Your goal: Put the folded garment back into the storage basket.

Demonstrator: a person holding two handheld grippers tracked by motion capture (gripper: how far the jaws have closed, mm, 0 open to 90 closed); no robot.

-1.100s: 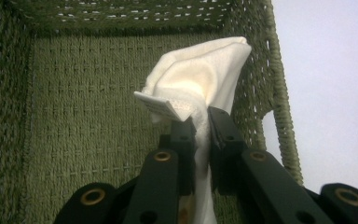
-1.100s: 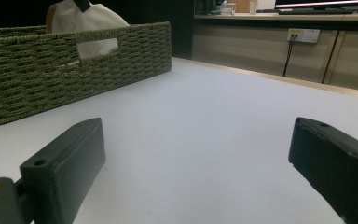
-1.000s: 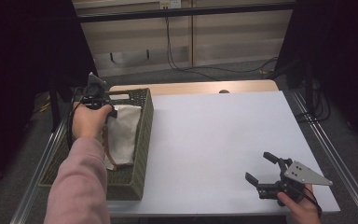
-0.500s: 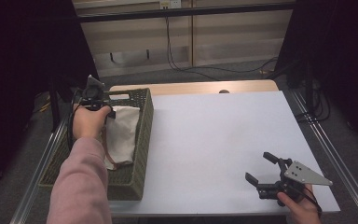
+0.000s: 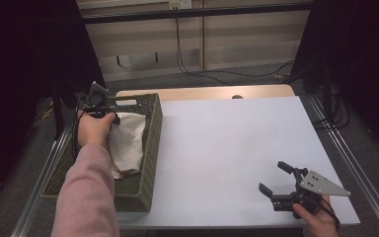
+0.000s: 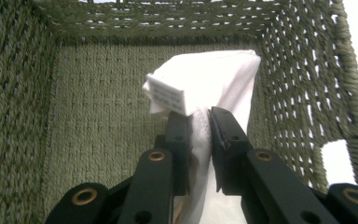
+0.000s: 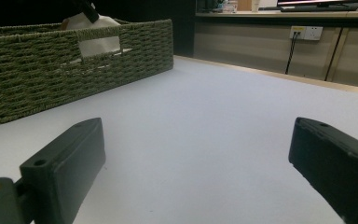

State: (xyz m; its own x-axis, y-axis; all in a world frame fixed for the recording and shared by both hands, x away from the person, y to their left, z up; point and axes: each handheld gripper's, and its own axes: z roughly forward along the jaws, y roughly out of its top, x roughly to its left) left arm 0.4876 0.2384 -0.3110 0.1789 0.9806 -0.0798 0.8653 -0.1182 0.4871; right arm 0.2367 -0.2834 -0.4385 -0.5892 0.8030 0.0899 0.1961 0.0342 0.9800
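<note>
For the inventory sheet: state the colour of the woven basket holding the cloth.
Olive green woven basket, clearest in the left gripper view; the cloth inside is white.

small sewn tag (image 6: pixel 166 97) on the white cloth (image 6: pixel 223 79), rows of fine print, too blurred to read

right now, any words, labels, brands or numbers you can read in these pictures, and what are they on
No text here can be read.
Small tag sewn on the white cloth in the green woven basket, just above the left gripper: faint printed lines, too blurred to read.
Wall socket plate beyond the table: no legible marking.
Items on the far shelf in the right gripper view: too small to tell.
</note>
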